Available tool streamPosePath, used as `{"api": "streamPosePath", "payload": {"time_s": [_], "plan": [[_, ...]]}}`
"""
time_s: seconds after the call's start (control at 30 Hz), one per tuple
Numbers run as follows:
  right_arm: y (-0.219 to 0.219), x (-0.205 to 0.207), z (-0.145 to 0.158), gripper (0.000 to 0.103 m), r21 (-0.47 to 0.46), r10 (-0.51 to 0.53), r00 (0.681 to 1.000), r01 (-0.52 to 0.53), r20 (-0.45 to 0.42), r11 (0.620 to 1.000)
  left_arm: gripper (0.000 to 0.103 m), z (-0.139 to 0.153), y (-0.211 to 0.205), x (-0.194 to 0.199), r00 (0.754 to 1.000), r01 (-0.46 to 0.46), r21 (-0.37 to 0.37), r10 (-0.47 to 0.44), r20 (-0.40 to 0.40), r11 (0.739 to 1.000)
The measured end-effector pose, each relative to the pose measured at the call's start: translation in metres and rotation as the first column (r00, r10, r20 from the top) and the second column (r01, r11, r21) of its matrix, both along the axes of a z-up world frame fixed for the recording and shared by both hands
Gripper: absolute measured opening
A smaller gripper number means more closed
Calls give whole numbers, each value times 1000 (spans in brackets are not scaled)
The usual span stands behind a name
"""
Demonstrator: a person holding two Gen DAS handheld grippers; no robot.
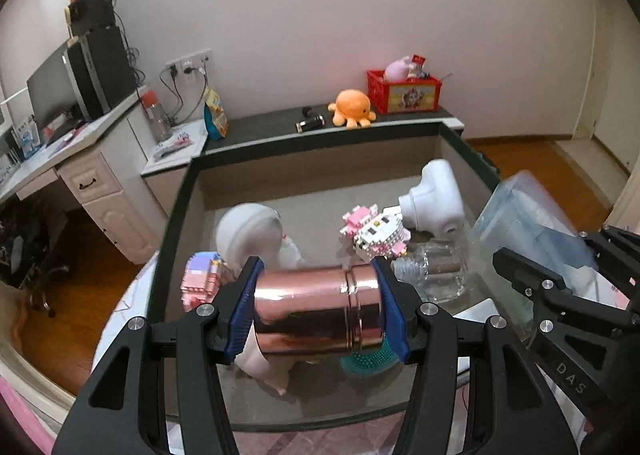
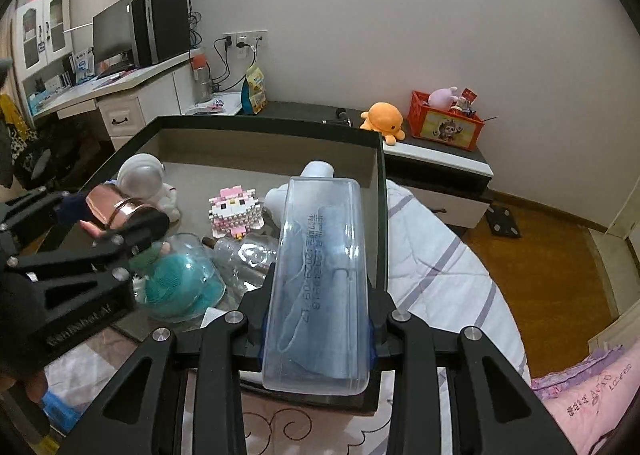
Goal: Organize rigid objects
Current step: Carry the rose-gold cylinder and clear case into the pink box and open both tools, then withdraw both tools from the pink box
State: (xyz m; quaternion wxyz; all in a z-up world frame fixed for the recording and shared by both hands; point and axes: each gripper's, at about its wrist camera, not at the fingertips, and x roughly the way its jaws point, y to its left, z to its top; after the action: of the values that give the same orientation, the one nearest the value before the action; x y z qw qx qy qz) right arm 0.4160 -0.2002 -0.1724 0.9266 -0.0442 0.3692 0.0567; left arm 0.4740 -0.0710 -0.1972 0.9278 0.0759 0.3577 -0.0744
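My left gripper (image 1: 316, 283) is shut on a rose-gold metal flask (image 1: 312, 311), gripped end to end and lying crosswise above the near part of a grey open box (image 1: 320, 139). My right gripper (image 2: 318, 315) is shut on a translucent plastic case (image 2: 320, 235) with blue contents, held lengthwise over the box's right side. In the box lie a white astronaut figure (image 1: 248, 231), a pink-and-white block figure (image 1: 376, 233), a pink block house (image 1: 200, 279), a white handheld device (image 1: 436, 199), a clear bottle (image 1: 436, 271) and a teal brush (image 1: 368, 361).
Behind the box, a low dark-topped cabinet (image 1: 276, 121) carries an orange octopus plush (image 1: 352, 107) and a red crate (image 1: 404, 91). A white desk with a monitor (image 1: 60, 95) stands at the left. A quilted bed (image 2: 440, 255) lies under and right of the box, wooden floor beyond.
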Motion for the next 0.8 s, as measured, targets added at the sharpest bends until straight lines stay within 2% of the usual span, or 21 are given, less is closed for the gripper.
{"api": "streamPosePath", "payload": {"time_s": [0.03,0.13,0.23,0.3,0.47,0.6,0.67,0.8], "plan": [[-1,-5,4,38,4,-4,1000,4,9,1000,62,4,1,-4,1000,-2,-7,2,11,1000],[-2,-16,16,60,44,2,999,-4,48,999,82,18,7,-18,998,-6,-28,8,56,1000],[-2,-41,38,81,59,2,994,-9,111,998,94,38,15,-39,992,-30,-40,35,123,999],[1,-54,51,81,64,3,989,-13,145,998,102,53,23,-60,985,-41,-66,51,163,997],[3,-106,85,85,106,2,970,-28,243,994,103,82,43,-113,965,-63,-114,90,247,991],[10,-144,101,90,125,9,951,-50,308,991,103,99,55,-159,946,-62,-145,104,307,987],[14,-170,107,103,122,11,937,-57,348,991,103,105,60,-187,934,-46,-164,101,341,985],[18,-211,117,103,145,25,912,-92,409,985,103,115,63,-229,918,-31,-167,94,386,986]]}}
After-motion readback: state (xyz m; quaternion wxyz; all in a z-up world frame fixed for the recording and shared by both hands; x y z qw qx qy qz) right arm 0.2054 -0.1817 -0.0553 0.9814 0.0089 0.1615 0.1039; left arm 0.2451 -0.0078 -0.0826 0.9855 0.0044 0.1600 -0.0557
